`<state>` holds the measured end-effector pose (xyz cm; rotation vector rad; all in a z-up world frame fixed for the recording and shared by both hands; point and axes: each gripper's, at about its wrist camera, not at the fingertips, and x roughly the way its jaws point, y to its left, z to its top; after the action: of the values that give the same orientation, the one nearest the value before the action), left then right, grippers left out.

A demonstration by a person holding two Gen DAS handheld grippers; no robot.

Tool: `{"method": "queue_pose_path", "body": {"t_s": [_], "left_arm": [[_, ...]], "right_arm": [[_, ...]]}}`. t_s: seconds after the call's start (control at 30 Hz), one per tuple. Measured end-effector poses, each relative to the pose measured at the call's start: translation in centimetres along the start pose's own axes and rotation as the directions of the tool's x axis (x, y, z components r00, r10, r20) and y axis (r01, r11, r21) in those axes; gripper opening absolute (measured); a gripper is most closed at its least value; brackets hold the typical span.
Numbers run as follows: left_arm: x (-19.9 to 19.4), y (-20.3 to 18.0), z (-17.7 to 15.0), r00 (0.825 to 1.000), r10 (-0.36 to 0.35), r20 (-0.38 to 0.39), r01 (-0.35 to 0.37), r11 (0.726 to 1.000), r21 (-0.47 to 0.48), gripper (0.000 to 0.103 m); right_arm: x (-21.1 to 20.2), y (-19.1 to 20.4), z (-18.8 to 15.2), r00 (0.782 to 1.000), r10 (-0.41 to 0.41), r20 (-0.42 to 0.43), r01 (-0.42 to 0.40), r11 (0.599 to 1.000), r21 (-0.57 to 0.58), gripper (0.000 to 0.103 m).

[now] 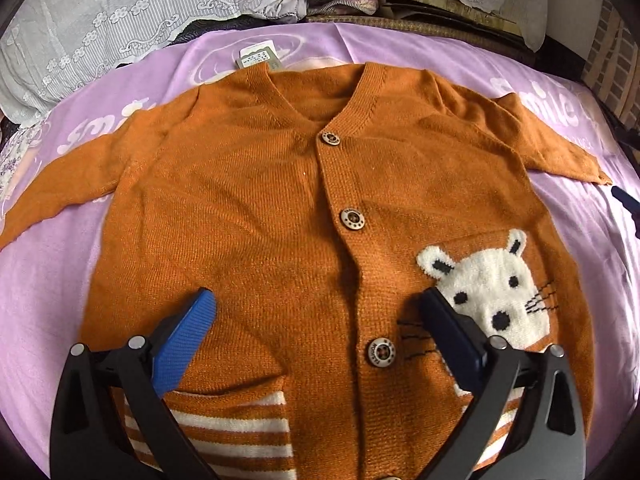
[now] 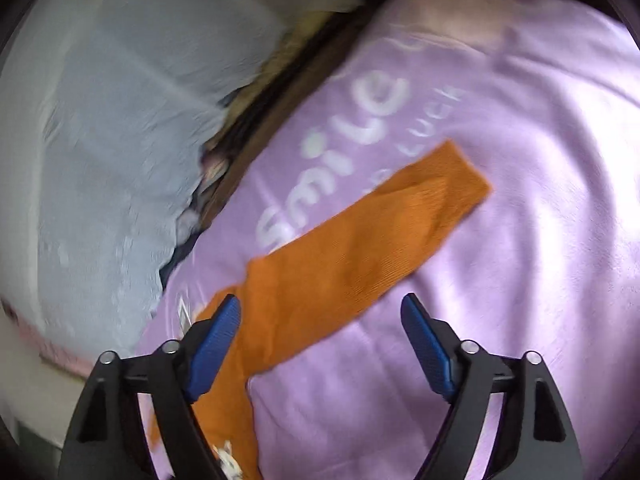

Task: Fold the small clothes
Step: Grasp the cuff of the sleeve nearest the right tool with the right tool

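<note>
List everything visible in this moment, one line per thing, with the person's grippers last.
cardigan: one, orange knit, white animal face, striped hem; flat, sleeves spread.
buttons: three visible, brown, down the front.
right sleeve: orange, stretched across the blanket.
tag: one, pale, by the collar.
blanket: one, lilac, white lettering, under the cardigan.
lace cloth: white, behind the blanket.
left gripper: open, over the lower front.
right gripper: open, near the sleeve.

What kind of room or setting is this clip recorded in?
Most likely a bedroom at home. The orange cardigan is spread on a lilac blanket printed with "Smile", which looks like bedding, and a pale lace-trimmed cloth is heaped behind it. No walls or furniture show clearly.
</note>
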<state>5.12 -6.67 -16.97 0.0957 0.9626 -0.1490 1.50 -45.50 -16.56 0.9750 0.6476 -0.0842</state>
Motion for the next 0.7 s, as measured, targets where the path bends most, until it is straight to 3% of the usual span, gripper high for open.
{"method": "queue_pose_path", "body": {"t_s": [0.07, 0.13, 0.17, 0.2, 0.27, 0.37, 0.43, 0.5, 0.53, 0.63, 0.7], "left_arm": [[-0.5, 0.3, 0.1, 1.0, -0.008, 0.005, 0.008, 1.0, -0.006, 0.099], [-1.4, 0.7, 0.8, 1.0, -0.01, 0.007, 0.01, 1.0, -0.017, 0.098], [-2.2, 0.7, 1.3, 1.0, -0.024, 0.019, 0.025, 0.999, -0.021, 0.098], [-2.9, 0.7, 2.0, 0.998, -0.044, 0.036, 0.045, 0.999, -0.019, 0.098], [-4.3, -0.4, 4.0, 0.996, -0.054, 0.064, 0.053, 0.998, 0.018, 0.098], [-4.8, -4.1, 8.5, 0.995, 0.002, 0.105, -0.01, 0.997, 0.083, 0.098], [-4.0, -6.5, 11.1, 0.995, -0.003, 0.102, -0.008, 0.994, 0.105, 0.098], [-2.3, -8.6, 13.4, 0.996, 0.015, 0.09, -0.024, 0.995, 0.101, 0.098], [-0.9, -9.7, 14.4, 0.997, 0.028, 0.073, -0.035, 0.995, 0.091, 0.098], [3.3, -11.8, 15.7, 0.999, 0.035, 0.008, -0.035, 0.998, 0.056, 0.098], [5.9, -12.5, 15.1, 0.999, 0.019, -0.028, -0.019, 1.0, 0.011, 0.098]], "right_arm": [[0.7, -1.8, 0.3, 1.0, -0.026, -0.006, 0.027, 0.998, 0.06, 0.074], [1.2, -3.7, 0.2, 0.999, -0.04, 0.005, 0.039, 0.992, 0.119, 0.059], [1.4, -4.6, 0.3, 0.999, -0.044, 0.023, 0.04, 0.987, 0.153, 0.045], [1.4, -5.1, 0.6, 0.998, -0.049, 0.039, 0.041, 0.982, 0.185, 0.04], [1.6, -5.8, 1.4, 0.998, -0.041, 0.057, 0.025, 0.969, 0.247, 0.04], [2.9, -5.2, 3.3, 0.992, -0.085, 0.096, 0.057, 0.963, 0.263, 0.041], [3.8, -5.1, 4.1, 0.985, -0.113, 0.134, 0.077, 0.965, 0.251, 0.039], [4.1, -5.4, 4.1, 0.973, -0.138, 0.186, 0.097, 0.972, 0.214, 0.022], [4.1, -5.6, 3.8, 0.966, -0.157, 0.207, 0.119, 0.976, 0.184, 0.007], [2.9, -6.3, 4.0, 0.968, -0.076, 0.239, 0.026, 0.978, 0.207, 0.006], [0.7, -4.8, 4.0, 0.942, -0.072, 0.329, 0.027, 0.99, 0.14, 0.006]]}}
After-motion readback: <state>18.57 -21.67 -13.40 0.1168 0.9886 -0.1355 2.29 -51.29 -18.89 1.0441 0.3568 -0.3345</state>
